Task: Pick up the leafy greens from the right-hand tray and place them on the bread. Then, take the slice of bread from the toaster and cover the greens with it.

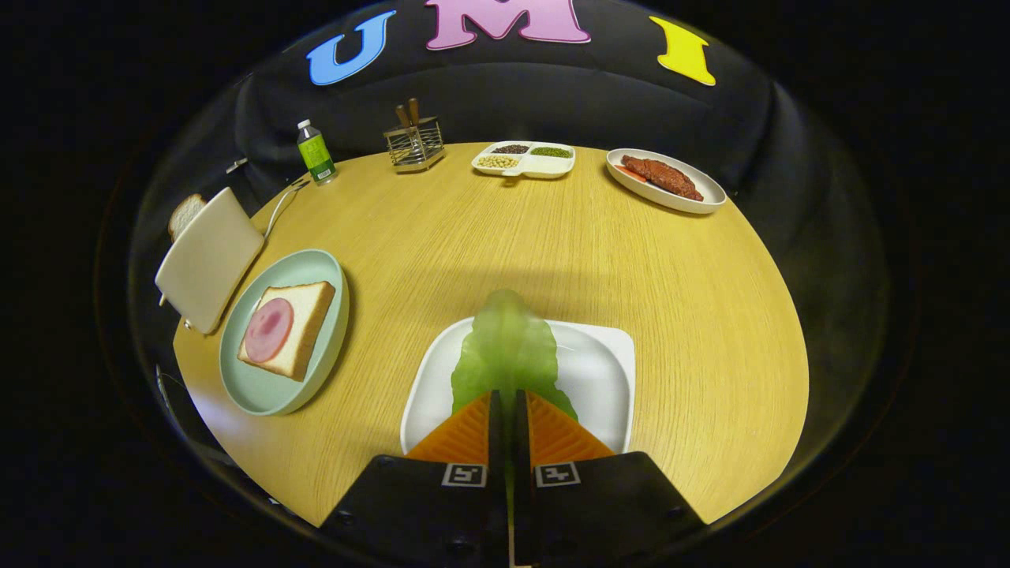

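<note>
Now jaws — level, clamping leafy greens (505,355)

Green leaf (505,347), white tray (607,371), pale-green plate (268,390) w/ pink ham (268,329).

Gripper (509,402): two wedge-shaped fingers (465,438), inner faces ribbed with fine diagonal ridges, tapering toward tips. Narrow dark slot between fingers. Behind each finger, black angular housing block, matte. One square black-and-white fiducial marker on each block, near finger base. Small round screw heads on housing lower corners.
</note>
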`<state>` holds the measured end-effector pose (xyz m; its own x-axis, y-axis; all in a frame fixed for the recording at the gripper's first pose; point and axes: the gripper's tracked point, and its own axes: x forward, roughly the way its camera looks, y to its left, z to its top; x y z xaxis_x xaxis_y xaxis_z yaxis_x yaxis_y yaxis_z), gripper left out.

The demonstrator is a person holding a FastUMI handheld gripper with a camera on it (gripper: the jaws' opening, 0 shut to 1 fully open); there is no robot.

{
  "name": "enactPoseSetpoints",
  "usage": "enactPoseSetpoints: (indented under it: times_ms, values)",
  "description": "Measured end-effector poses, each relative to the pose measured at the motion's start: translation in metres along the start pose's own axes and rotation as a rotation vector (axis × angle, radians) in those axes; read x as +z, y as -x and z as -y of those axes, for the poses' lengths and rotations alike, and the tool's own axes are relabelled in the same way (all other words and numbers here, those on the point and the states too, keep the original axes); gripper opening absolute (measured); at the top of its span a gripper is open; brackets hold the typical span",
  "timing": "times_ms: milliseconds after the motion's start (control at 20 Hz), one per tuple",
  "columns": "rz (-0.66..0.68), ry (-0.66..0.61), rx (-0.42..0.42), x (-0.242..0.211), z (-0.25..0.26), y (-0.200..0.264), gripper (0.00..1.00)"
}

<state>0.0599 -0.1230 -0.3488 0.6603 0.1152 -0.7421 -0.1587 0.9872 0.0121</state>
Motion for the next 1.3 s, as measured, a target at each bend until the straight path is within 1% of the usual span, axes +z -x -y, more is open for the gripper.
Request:
enactPoseSetpoints:
  times_ms: [50, 200, 300, 450, 700, 800, 1050, 1300]
  values:
    - [-0.007, -0.008, 0.008, 0.002, -0.001, 0.002, 0.06]
    - [-0.03, -0.028, 0.02, 0.0, -0.003, 0.007, 0.06]
    - [-0.019, -0.031, 0.016, 0.009, -0.006, 0.018, 0.06]
    - [0.01, 0.007, -0.016, 0.031, -0.006, 0.038, 0.05]
    - [0.074, 0.014, -0.041, 0.073, -0.022, 0.068, 0.06]
    - [0.1, 0.011, -0.043, 0.088, -0.034, 0.077, 0.05]
    - [0.134, -0.002, -0.015, 0.111, -0.076, 0.095, 0.06]
    - [0.154, 0.027, 0.039, 0.12, -0.129, 0.097, 0.05]
